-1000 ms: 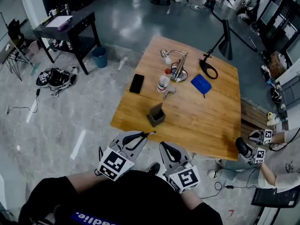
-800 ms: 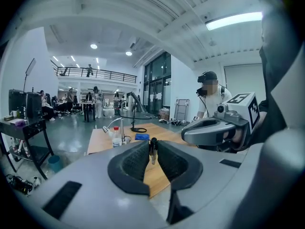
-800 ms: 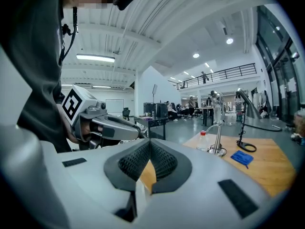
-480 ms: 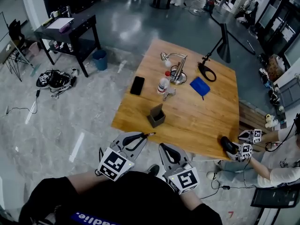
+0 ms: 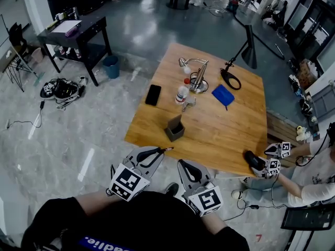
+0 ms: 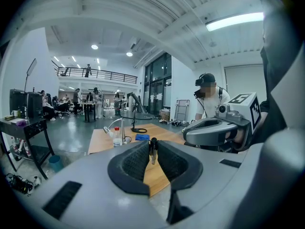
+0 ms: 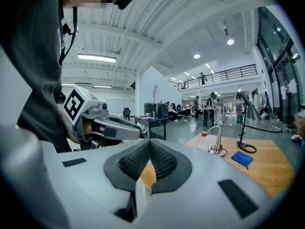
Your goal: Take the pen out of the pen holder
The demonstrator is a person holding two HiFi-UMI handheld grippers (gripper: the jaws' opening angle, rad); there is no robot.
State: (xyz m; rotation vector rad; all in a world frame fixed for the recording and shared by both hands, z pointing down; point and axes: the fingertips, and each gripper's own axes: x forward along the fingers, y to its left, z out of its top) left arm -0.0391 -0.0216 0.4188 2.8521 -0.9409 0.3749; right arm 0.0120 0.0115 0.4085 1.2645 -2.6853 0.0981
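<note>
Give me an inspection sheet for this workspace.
Surface: square wooden table, things grouped mid and far side.
Job's things: dark grey square pen holder on the table; thin dark pen out of it, beyond the near edge.
Clutter: black phone, red-capped clear bottle, silver desk lamp, blue cloth.
Grippers: left gripper shut on the pen; right gripper shut, empty.
Cables: thin floor cable.
Surroundings: black side table, blue bin, another person.

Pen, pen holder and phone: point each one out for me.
pen [image 6: 153, 149], left gripper view, middle of its shaft
pen holder [image 5: 176, 133], head view, its front wall
phone [image 5: 153, 94], head view, middle of its face
</note>
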